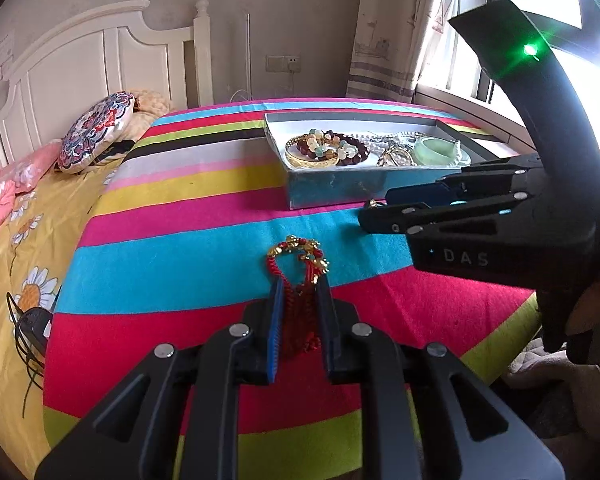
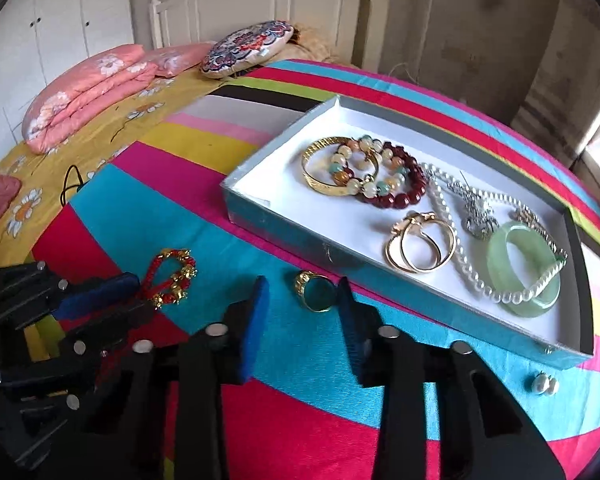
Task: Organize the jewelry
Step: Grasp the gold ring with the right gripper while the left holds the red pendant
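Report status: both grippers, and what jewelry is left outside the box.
Left gripper shut on red braided bracelet. Right gripper open, straddling gold ring on the blanket. Pearl earrings loose beside box. Nothing in the way.

The left gripper reaches forward and low, its 2 blue-padded fingers closed in on something red between them. The right gripper reaches forward beside it, jaws spread wide, gripping nothing.
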The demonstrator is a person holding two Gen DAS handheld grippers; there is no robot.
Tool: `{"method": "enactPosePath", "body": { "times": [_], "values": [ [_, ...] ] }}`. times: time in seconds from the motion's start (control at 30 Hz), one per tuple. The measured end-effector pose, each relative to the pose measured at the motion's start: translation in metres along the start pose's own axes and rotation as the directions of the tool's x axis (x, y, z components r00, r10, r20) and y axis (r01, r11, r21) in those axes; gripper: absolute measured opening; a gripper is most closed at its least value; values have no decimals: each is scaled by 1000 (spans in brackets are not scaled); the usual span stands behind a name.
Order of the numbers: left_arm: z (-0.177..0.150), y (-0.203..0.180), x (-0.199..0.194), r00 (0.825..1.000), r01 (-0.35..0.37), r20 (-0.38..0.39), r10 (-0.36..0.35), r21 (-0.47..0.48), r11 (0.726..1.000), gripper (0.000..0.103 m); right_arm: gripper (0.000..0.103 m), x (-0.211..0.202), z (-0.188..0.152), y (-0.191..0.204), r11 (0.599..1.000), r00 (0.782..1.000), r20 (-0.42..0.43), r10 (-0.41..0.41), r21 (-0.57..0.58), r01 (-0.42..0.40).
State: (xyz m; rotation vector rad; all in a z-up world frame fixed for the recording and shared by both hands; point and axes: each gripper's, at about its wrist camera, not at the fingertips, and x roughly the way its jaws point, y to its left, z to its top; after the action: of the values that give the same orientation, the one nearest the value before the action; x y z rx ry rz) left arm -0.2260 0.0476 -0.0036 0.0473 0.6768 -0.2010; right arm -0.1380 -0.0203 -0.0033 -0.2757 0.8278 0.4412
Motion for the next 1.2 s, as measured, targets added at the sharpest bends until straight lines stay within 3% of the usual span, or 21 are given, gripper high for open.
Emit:
{"method": "enactPosePath", "body": {
  "times": [0.13, 0.37, 0.53, 0.87, 1.1, 1.2],
  "values": [
    [1, 3, -1, 1000, 9, 4, -9, -8, 1000, 17, 22, -5, -6, 1, 999, 1000, 1, 25, -36, -25],
    [0, 5, -1, 1000, 10, 6, -10, -11, 1000, 17, 22, -16, -21, -16, 991, 993, -1, 121, -55, -121],
    [0, 4, -1, 1000, 6, 4, -6, -9, 1000, 18, 36, -15, -15, -29, 980, 985, -18, 173, 99, -171],
    [-3, 8, -3, 1000, 15, 15, -15, -18, 1000, 18, 36, -4, 1, -8, 958, 999, -30, 8, 286, 1],
    [-6, 12, -6, 999, 29, 29, -28, -34, 999, 19, 36, 5, 6, 7, 962, 995, -11, -99, 253, 98],
    [-7, 13, -6, 999, 34, 31, -33, -38, 999, 19, 26, 6, 5, 13, 977, 995, 12, -98, 191, 93]
  ]
}}
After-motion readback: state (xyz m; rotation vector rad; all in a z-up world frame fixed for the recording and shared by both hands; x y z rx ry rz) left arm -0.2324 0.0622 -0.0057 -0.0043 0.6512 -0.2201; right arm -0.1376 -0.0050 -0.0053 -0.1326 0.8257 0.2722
